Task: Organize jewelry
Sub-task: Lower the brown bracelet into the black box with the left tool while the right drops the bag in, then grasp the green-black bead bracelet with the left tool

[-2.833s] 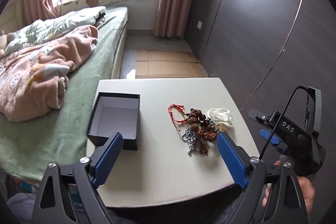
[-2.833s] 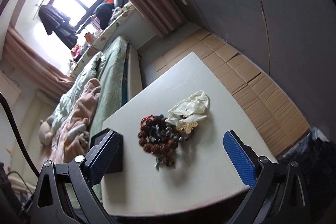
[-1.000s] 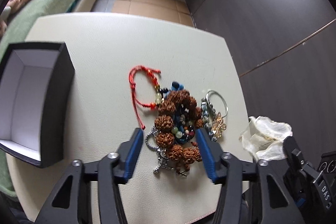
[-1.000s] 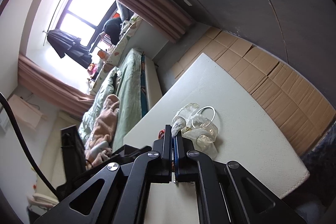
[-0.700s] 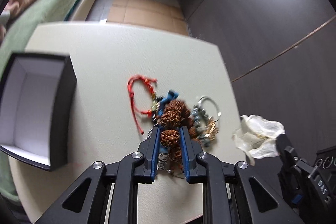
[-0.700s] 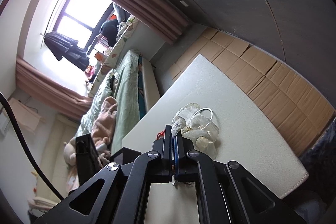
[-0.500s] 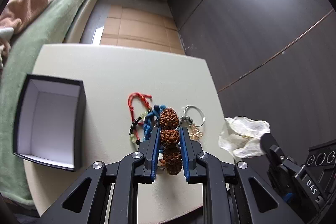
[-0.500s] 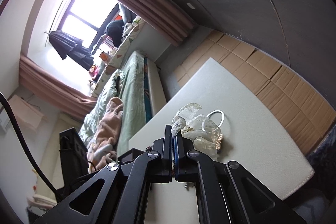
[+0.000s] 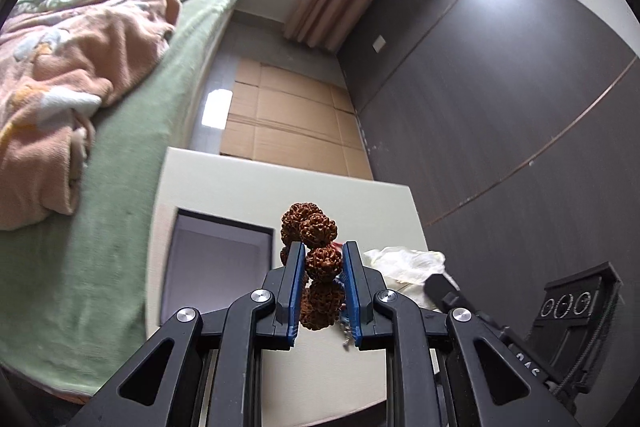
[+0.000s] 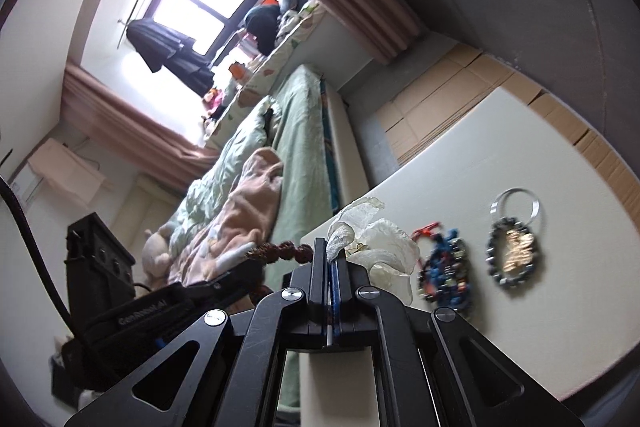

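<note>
Here the left tool [image 9: 323, 263] is closed down on a brown seed-bead bracelet [image 9: 309, 225], 1 knobbly bead pinched between its blue pads [image 9: 297, 269] and the rest of the strand standing up above the fingertips and hanging below them. It is held in the air above the pale worktop [image 9: 248, 187], just over the right rim of the open black box [image 9: 216, 259], whose pale inside shows empty. The right tool [image 10: 330, 259] is fully closed, gripping a crumpled white organza pouch [image 10: 384, 251] that bulges out to the right of its tips. Beyond it on the worktop [image 10: 472, 163] lie a blue and multicoloured bead bracelet [image 10: 442, 273], partly blurred, with a bit of red cord [image 10: 426, 229] at its top, and further right a dark bead bracelet [image 10: 514, 253] ringed around a gold piece, touching a silver ring [image 10: 516, 205]. A green bed [image 9: 120, 163] with a pink blanket [image 9: 76, 67] runs along the worktop's left side
</note>
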{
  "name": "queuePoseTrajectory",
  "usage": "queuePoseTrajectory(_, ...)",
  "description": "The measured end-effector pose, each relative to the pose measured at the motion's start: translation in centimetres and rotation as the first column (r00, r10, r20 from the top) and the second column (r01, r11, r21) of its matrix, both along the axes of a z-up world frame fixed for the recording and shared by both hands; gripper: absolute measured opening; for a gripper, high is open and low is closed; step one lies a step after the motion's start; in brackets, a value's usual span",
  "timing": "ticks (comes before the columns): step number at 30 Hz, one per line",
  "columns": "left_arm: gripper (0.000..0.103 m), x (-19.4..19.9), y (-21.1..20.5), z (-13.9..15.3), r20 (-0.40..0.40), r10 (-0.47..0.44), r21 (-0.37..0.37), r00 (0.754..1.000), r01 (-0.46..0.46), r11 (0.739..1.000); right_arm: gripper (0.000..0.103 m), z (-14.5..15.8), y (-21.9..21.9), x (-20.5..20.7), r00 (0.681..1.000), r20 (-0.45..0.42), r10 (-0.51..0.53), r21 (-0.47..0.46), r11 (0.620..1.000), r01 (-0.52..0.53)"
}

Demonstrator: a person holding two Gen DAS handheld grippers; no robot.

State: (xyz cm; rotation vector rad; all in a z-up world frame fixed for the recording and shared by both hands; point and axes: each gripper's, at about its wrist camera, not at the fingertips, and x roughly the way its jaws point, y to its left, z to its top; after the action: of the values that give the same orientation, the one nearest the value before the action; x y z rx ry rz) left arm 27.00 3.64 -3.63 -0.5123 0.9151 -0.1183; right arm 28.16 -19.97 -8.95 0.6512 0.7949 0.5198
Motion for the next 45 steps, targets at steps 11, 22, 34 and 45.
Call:
queuePoseTrajectory(11,0.02,-0.9,5.5,1.0,0.019,0.078,0.025,0.997,-0.078,0.997,0.008,-1.8,9.3,2.1,0.979,-0.058,0.196,-0.002,0.98,-0.197)
queuePoseTrajectory(22,0.02,-0.3,5.2,-0.7,-0.001,0.041,-0.006,0.999,-0.041,0.999,0.069,-4.4,8.0,1.4,0.978,-0.134,0.159,-0.044,0.985,-0.166)
queuePoseTrajectory(34,0.054,-0.7,5.4,-3.5,-0.098,0.083,0.03,0.992,-0.08,0.996,0.069,-3.2,-1.5,-0.2,0.994,-0.109,-0.024,-0.053,0.998,0.018)
queuePoseTrajectory(45,0.062,-2.5,0.0,-3.2,-0.069,0.01,0.05,0.998,-0.007,0.999,0.069,-2.9,-9.1,-2.0,0.979,-0.09,-0.181,-0.101,0.98,0.171)
